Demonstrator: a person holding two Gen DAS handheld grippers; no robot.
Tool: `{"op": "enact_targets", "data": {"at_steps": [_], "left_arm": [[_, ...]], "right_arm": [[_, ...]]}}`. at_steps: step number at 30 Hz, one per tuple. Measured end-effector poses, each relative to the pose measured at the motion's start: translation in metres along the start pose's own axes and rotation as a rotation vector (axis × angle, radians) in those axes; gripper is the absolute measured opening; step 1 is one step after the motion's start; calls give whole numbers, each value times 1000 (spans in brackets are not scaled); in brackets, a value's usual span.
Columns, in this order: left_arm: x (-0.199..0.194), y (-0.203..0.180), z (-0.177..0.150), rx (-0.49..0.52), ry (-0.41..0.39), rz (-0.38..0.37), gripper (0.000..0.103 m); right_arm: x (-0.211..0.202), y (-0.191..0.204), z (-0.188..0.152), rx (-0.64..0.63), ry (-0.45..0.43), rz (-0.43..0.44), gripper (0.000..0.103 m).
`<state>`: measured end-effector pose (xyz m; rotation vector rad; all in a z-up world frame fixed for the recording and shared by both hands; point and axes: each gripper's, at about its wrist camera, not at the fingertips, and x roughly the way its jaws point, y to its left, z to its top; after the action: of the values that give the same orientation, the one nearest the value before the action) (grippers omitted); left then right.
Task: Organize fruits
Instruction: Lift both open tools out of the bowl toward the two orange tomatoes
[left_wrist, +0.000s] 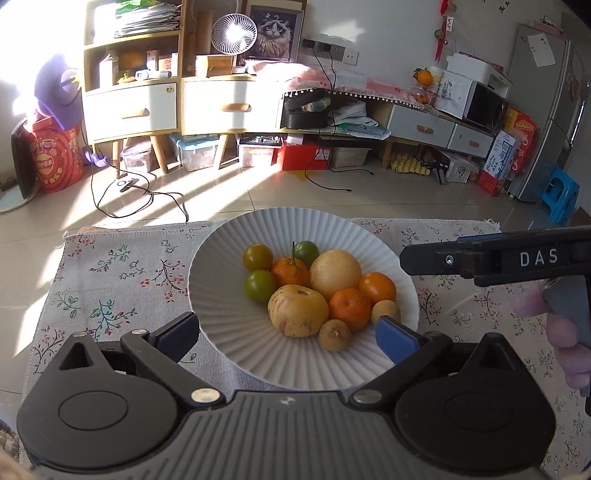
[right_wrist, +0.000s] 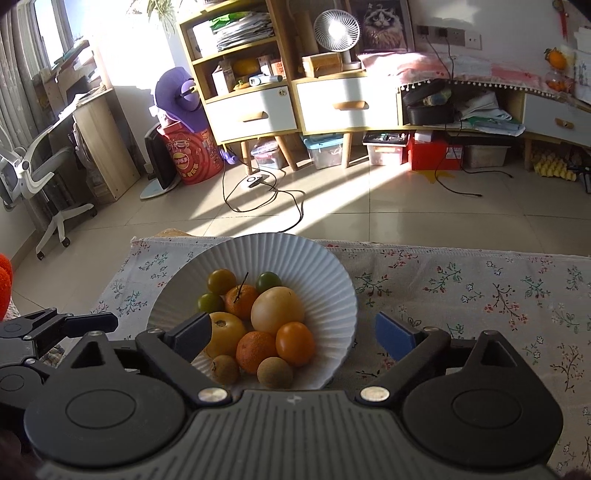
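The ribbed white bowl (left_wrist: 207, 273) on the floral-clothed desk (left_wrist: 122, 273) holds tangerines (left_wrist: 349, 308), green tomatoes (left_wrist: 260, 285) and yellow fruit. Left hand-held gripper (left_wrist: 288, 334) and right hand-held gripper (right_wrist: 293, 338) gape wide, empty, straddling the bowl's rim.

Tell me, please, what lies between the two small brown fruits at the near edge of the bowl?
A mandarin sits between the two small brown fruits, slightly behind them, clearest in the right wrist view.

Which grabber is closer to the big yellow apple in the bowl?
Left. The left gripper has its open jaws right in front of the yellow apple. The right gripper sits further toward the bowl's right edge, with the apple behind its left finger.
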<state>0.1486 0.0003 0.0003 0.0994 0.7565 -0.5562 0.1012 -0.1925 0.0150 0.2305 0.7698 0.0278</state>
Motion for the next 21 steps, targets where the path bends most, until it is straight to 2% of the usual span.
{"op": "enact_targets", "data": {"at_steps": [7, 21], "left_arm": [[-11, -5, -15, 7, 24, 12, 102], [-33, -17, -45, 20, 55, 26, 102]], "right_arm": [[-11, 1, -12, -8, 8, -11, 100], [-38, 5, -40, -42, 6, -45, 102]]}}
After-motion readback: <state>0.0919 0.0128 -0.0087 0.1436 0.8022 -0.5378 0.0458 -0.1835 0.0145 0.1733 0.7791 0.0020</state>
